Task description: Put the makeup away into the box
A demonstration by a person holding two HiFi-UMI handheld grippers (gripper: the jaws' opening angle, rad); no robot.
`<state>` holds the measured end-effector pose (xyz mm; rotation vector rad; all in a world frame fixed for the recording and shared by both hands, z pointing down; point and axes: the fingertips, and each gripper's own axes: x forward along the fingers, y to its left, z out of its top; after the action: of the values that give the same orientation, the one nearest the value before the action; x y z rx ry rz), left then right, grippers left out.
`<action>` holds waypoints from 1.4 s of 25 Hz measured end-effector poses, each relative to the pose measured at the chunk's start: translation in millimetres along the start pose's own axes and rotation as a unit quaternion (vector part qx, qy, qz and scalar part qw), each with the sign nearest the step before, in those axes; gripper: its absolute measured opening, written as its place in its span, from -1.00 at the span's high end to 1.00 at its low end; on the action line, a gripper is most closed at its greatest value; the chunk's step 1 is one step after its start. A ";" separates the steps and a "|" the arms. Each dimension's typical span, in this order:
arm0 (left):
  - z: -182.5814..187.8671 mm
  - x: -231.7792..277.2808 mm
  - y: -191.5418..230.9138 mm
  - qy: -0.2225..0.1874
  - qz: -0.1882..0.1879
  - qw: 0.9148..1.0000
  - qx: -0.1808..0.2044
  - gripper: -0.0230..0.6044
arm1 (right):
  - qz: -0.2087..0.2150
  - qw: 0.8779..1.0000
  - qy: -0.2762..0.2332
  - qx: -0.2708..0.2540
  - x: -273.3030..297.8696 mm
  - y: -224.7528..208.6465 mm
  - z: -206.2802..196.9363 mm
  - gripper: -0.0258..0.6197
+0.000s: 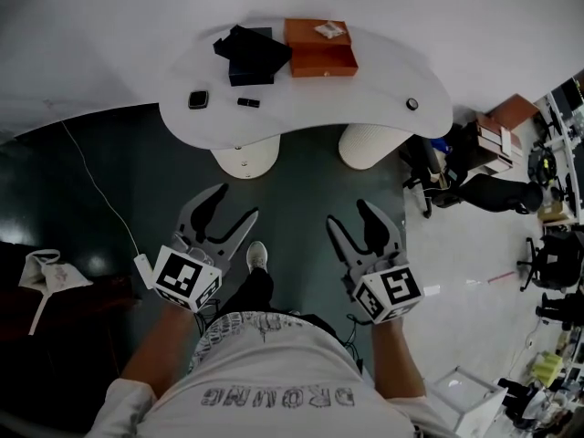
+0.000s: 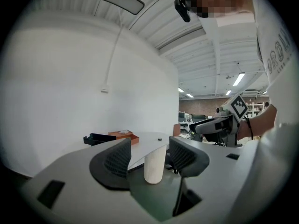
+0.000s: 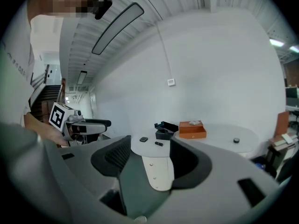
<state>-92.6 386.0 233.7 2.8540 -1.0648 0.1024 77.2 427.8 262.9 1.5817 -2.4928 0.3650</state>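
open floor [image 1: 301, 188] up to table [image 1: 383, 85] bearing orange box [image 1: 321, 59]

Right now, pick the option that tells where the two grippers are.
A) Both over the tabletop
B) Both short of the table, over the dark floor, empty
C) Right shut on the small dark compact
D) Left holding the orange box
B: in the head view the left gripper and the right gripper hang over the dark floor, short of the white table, with their jaws apart and nothing between them.
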 end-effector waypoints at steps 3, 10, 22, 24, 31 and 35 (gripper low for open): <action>2.4 11.2 22.6 0.002 -0.005 1.000 -0.005 0.09 | -0.006 1.000 0.004 0.002 21.6 -4.7 10.1 0.07; 16.7 42.0 75.9 0.006 -0.023 1.000 0.004 0.09 | -0.020 1.000 0.003 0.000 72.2 -18.8 33.8 0.07; 31.0 75.9 136.1 -0.007 -0.035 0.999 0.001 0.09 | -0.031 1.000 0.000 0.000 137.1 -32.3 61.5 0.08; 29.6 81.2 140.0 -0.007 -0.034 0.999 -0.004 0.09 | -0.032 0.999 0.002 0.002 141.8 -36.9 61.1 0.08; 20.3 112.6 153.3 0.001 -0.034 0.999 -0.009 0.09 | -0.033 0.999 0.004 0.013 165.3 -67.1 58.6 0.08; 20.9 140.9 163.3 0.009 -0.027 1.000 -0.007 0.09 | -0.026 0.999 0.003 0.023 184.8 -93.1 60.4 0.08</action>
<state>-92.8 169.3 236.9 2.8621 -0.9795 0.1158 82.5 212.4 265.6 1.6576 -2.4504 0.4203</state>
